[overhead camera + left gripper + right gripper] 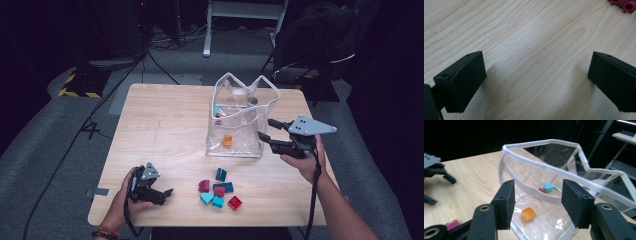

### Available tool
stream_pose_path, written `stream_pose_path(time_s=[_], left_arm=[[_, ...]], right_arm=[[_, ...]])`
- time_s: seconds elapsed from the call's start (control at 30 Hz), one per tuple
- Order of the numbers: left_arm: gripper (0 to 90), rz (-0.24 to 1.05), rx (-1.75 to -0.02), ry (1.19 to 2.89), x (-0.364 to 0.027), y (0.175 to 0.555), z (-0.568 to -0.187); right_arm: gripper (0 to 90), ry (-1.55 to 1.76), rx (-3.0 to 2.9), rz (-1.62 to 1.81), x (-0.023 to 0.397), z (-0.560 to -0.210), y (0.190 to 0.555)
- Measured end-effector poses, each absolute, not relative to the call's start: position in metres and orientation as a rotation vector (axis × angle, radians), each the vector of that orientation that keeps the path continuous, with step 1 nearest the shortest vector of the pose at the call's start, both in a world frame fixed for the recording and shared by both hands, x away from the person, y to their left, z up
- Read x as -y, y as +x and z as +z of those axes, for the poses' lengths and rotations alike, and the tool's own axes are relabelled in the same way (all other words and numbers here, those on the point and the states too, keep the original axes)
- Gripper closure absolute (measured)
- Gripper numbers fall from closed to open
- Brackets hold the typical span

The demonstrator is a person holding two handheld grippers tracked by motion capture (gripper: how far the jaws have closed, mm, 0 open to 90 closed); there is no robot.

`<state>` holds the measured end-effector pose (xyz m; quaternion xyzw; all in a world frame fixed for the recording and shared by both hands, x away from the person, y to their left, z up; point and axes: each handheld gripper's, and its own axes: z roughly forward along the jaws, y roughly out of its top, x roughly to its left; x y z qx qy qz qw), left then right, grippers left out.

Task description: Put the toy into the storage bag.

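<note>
A clear plastic bag [240, 115] stands upright right of the table's middle, its stiff white rim [541, 166] gaping. Inside lie an orange brick [227, 141] [529, 213], a cyan brick [548, 187] and a red brick [542, 190]. My right gripper [266, 129] [536, 192] hovers just off the bag's right side, open, with nothing between its pads. Several loose bricks [218, 191] in magenta, red, blue and cyan lie near the front edge. My left gripper [167, 192] [535, 67] rests low at the front left, open over bare wood, with a magenta brick [624, 3] just beyond it.
The wooden table [165, 125] has bare room across its left half and behind the bag. Beyond it are grey floor, cables, a dark chair [320, 35] at the back right and a white stand [240, 20].
</note>
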<state>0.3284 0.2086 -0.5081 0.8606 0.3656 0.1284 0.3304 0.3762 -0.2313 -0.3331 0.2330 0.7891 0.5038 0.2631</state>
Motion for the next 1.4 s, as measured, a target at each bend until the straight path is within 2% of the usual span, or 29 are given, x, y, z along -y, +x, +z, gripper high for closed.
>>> stream_pose_path(time_s=[0.37,0.9,1.4], left_arm=[[1.9,0.336,-0.956,2.251,-0.209,0.328,-0.508],[1.9,0.336,-0.956,2.251,-0.209,0.328,-0.508],[1.9,0.336,-0.956,2.251,-0.209,0.328,-0.508]], right_arm=[[44.2,0.614,-2.206,1.354,0.230,-0.360,0.361],[41.4,0.610,-2.396,1.326,0.229,-0.422,0.329],[36.3,0.500,-2.630,1.312,0.199,-0.486,0.295]])
